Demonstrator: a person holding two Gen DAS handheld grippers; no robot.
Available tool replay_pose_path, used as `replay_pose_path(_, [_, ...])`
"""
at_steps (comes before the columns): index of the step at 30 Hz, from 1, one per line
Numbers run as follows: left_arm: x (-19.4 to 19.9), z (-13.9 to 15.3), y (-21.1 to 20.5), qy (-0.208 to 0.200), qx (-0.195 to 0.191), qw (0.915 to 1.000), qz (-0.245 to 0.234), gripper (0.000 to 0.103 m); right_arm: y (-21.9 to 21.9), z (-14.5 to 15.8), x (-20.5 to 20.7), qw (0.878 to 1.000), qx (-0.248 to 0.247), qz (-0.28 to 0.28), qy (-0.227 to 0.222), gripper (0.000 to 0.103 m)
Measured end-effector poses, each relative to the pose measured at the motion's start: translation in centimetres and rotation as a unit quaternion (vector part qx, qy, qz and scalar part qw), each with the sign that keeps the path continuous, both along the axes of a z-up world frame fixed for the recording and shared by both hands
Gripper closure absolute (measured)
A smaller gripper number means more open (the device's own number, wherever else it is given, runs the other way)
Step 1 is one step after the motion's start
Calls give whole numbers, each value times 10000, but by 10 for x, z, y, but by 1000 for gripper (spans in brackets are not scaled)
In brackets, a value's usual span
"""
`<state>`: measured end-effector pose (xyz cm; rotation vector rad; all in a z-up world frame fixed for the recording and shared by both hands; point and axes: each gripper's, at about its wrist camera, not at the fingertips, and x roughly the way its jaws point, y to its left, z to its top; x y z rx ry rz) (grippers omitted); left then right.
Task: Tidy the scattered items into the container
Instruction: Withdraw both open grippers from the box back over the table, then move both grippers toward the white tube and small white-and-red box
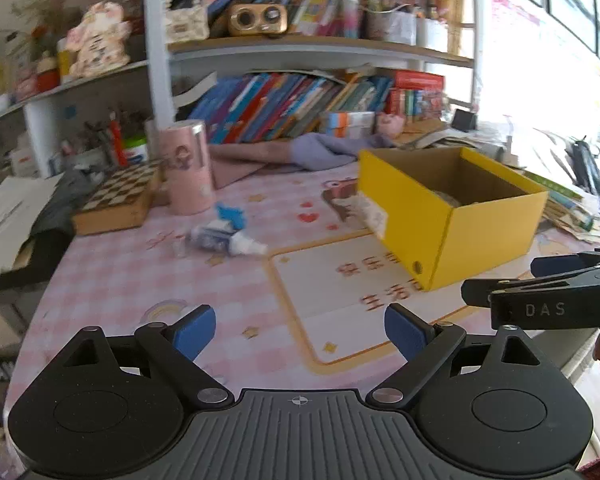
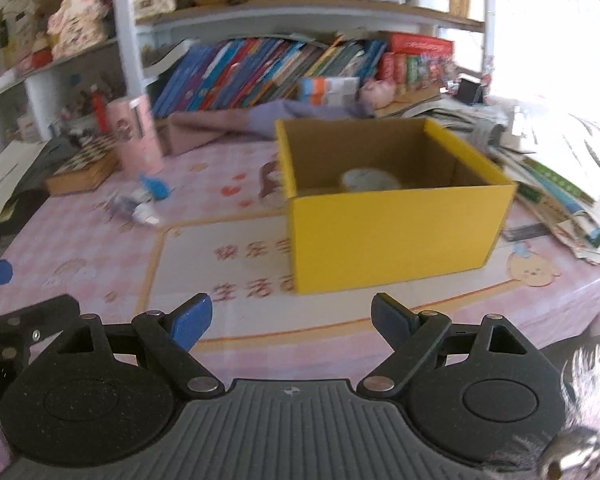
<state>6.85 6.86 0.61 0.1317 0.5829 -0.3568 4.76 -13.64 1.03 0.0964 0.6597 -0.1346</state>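
A yellow cardboard box [image 1: 480,224] stands open-topped on the pink checked table cover, ahead and to the right of my left gripper [image 1: 300,332]. That gripper is open, with nothing between its blue pads. Beyond it to the left lies a small heap: a blue item [image 1: 232,216], a dark packet [image 1: 210,238] and a small white bottle [image 1: 246,247]. My right gripper [image 2: 292,320] is open and empty, facing the box [image 2: 396,232] from close by. A pale round thing [image 2: 370,180] lies inside the box. The heap [image 2: 140,206] sits far left in that view.
A pink canister [image 1: 186,166] and a chessboard box [image 1: 116,200] stand behind the heap. Folded cloth [image 1: 300,152] and leaning books [image 1: 280,108] line the back under the shelves. Papers and books [image 2: 560,196] pile up right of the box. The right gripper's fingers [image 1: 548,280] enter at the right edge.
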Motion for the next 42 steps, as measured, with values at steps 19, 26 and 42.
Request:
replay_pose_path(19, [-10,1,40,45,-58,9991,412,9,48,6,12,9960,-92,880,156,17])
replay_pose_path(26, [-13,3,49,-63,-51,9979,639,9,67,9,17,9930,-231,1150,150,17])
replay_pose_path(42, [-4,-2,57,107,-2,9960,890,9,81,5,28,9875,-135,1562,149,20])
